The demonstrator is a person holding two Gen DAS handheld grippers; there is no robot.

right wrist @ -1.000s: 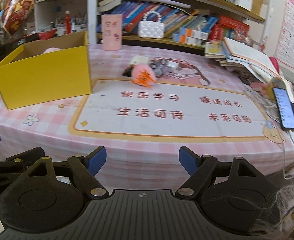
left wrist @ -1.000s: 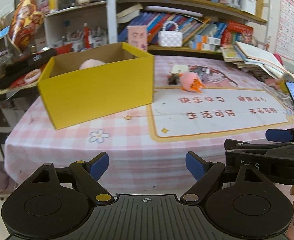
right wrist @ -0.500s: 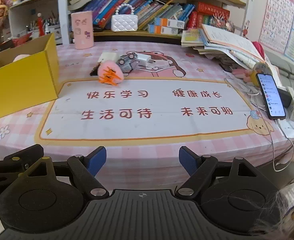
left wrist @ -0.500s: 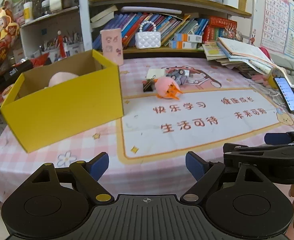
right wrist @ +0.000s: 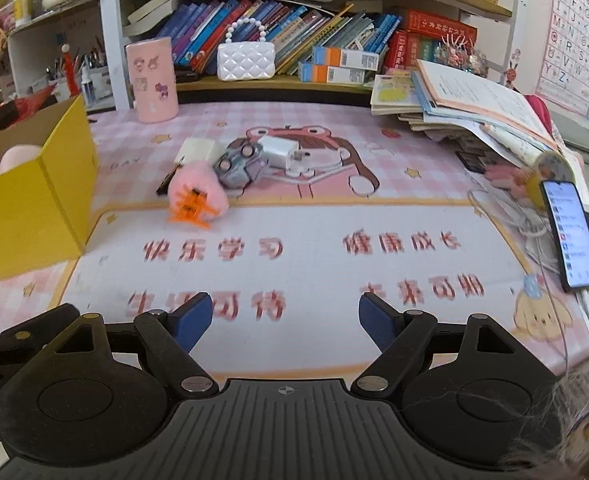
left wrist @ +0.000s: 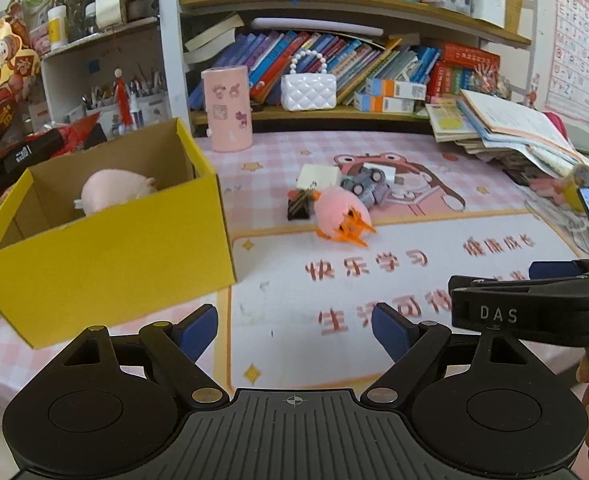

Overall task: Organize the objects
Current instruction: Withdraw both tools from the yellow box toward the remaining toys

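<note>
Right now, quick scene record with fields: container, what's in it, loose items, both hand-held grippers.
container: yellow box, open top, at the table's left
inside: pink plush
loose cluster on mat: pink-and-orange plush toy, grey toy car, white charger, white card
table's right: phone, screen lit
left hand-held gripper: open, empty
right hand-held gripper: open, empty

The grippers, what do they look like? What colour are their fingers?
Both the left gripper and right gripper are black plastic, with round discs, ribbed bases and blue fingertips. The right one's side reads "DAS" in white.
</note>
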